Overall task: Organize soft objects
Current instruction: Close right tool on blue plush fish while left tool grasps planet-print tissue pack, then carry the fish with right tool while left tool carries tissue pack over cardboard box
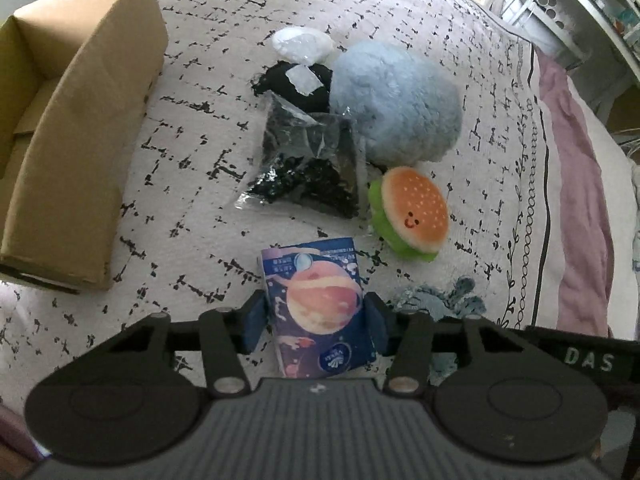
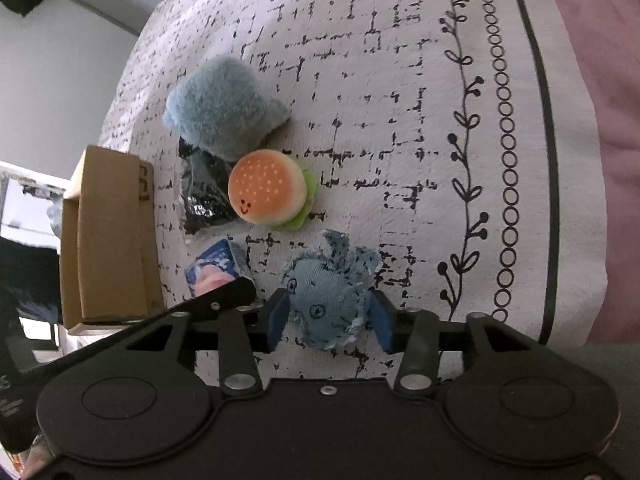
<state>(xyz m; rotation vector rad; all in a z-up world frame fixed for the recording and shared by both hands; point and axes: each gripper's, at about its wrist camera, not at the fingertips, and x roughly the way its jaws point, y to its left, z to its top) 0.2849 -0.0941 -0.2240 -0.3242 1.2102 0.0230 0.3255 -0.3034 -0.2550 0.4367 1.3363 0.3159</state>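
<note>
In the left wrist view, the left gripper [image 1: 316, 320] sits at the lower centre of the frame with its blue pads [image 1: 253, 322] pressed against both sides of a tissue pack [image 1: 318, 306] printed with an orange planet. The pack stands between the jaws and rises above them toward the middle of the frame, so this gripper is clamped on it.

Above the pack lie a clear bag of black material [image 1: 310, 164], a fluffy blue plush [image 1: 394, 100] and, at centre right, a burger plush [image 1: 412, 210]. A white packet [image 1: 302, 42] lies at the top centre. An open cardboard box [image 1: 80, 132] fills the upper left, all on a white bedspread [image 1: 200, 140] with black dashes.

In the right wrist view, the right gripper [image 2: 330, 316] holds the lower centre, its blue pads [image 2: 278, 318] touching the left and right flanks of a frayed denim plush [image 2: 330, 300]. The toy sits squarely between the jaws, with its ragged top poking up beyond them; the jaws are closed on it.

Just above it lies the burger plush [image 2: 266, 192], then the fluffy blue plush [image 2: 224, 108] at upper left. The tissue pack [image 2: 216, 268] shows left of the denim toy, with the cardboard box [image 2: 108, 236] at the far left.
</note>
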